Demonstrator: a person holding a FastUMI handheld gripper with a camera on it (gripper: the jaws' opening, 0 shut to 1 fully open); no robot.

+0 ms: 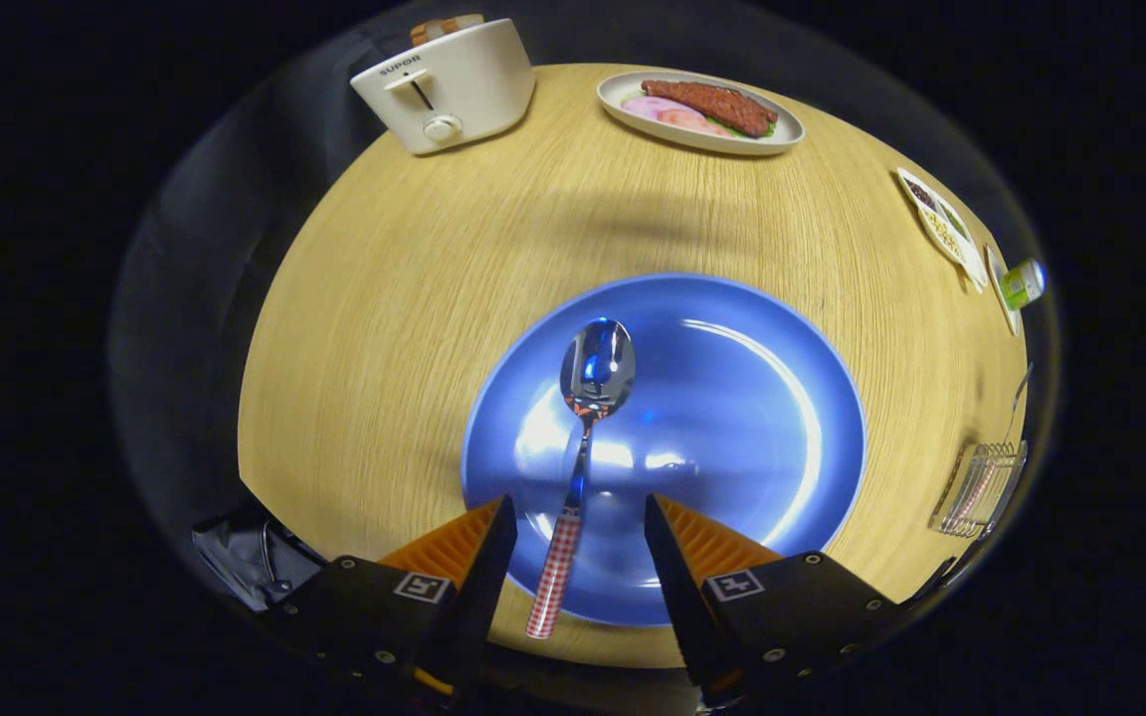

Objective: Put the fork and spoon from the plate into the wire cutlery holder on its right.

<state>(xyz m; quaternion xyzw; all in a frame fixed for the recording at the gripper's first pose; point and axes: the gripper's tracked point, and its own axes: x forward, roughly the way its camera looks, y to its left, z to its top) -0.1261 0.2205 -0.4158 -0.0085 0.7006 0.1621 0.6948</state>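
The gripper (578, 522) is hovering over the near rim of the blue plate (752, 418), its fingers standing apart and touching nothing, with the spoon (583, 438) lying between them. The spoon is resting lengthwise on the plate, bowl pointing toward 12 o'clock and handle reaching back toward 6 o'clock, so the handle is passing through the gap closer to the left finger. This alignment is judged to be presenting the narrow handle for a squeeze across its width. The spoon's bowl is polished metal, reflecting the plate; its handle is covered in a red-and-white check pattern and is overhanging the plate's rim. The plate is round, glossy and shallow, sitting on a pale wood-grain table (414, 298). The wire cutlery holder (981, 487) is standing at about 3 o'clock from the plate, well apart from it, an open metal basket with what appears to be a checked handle already inside; whether that is the fork cannot be told. Beyond the plate, a cream toaster (449, 89) is sitting at 11 o'clock and an oval dish of food (702, 109) at 1 o'clock.
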